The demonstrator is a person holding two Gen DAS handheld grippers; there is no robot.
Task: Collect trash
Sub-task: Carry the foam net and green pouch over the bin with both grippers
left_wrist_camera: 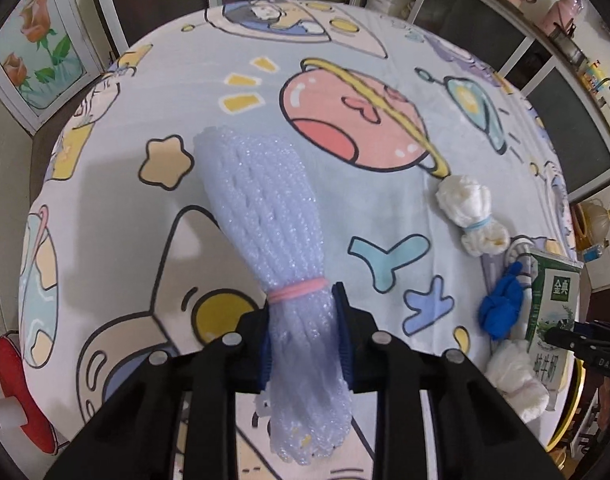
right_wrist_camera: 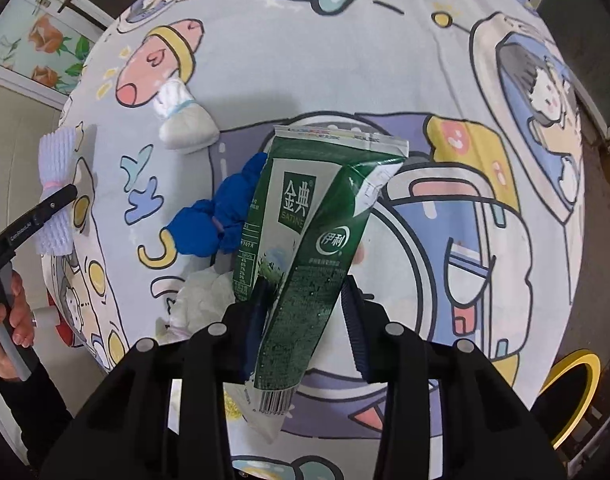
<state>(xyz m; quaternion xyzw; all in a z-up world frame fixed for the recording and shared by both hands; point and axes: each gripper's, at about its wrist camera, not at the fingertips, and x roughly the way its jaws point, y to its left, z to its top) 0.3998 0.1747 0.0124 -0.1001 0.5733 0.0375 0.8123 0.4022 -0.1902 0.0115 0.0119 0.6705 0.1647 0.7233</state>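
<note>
My left gripper (left_wrist_camera: 303, 304) is shut on a pale blue foam net bundle (left_wrist_camera: 261, 200), just below the pink rubber band around it. The bundle sticks out forward over the cartoon-print tablecloth (left_wrist_camera: 345, 60) and casts a shadow to its left. My right gripper (right_wrist_camera: 307, 288) is shut on a green and white milk carton (right_wrist_camera: 305, 208), gripping its lower half; the carton tilts up and away from the fingers. In the right wrist view the foam net (right_wrist_camera: 57, 152) and left gripper (right_wrist_camera: 61, 196) show at the far left. The carton (left_wrist_camera: 553, 300) appears at the right edge of the left wrist view.
On the cloth lie a crumpled blue glove (right_wrist_camera: 213, 220), a white wad tied with a blue band (right_wrist_camera: 181, 120) and a white crumpled tissue (right_wrist_camera: 201, 300). A red stool (left_wrist_camera: 21, 392) stands left of the round table, a yellow-rimmed seat (right_wrist_camera: 573, 392) to the right. A person's hand (right_wrist_camera: 9, 320) holds the left gripper's handle.
</note>
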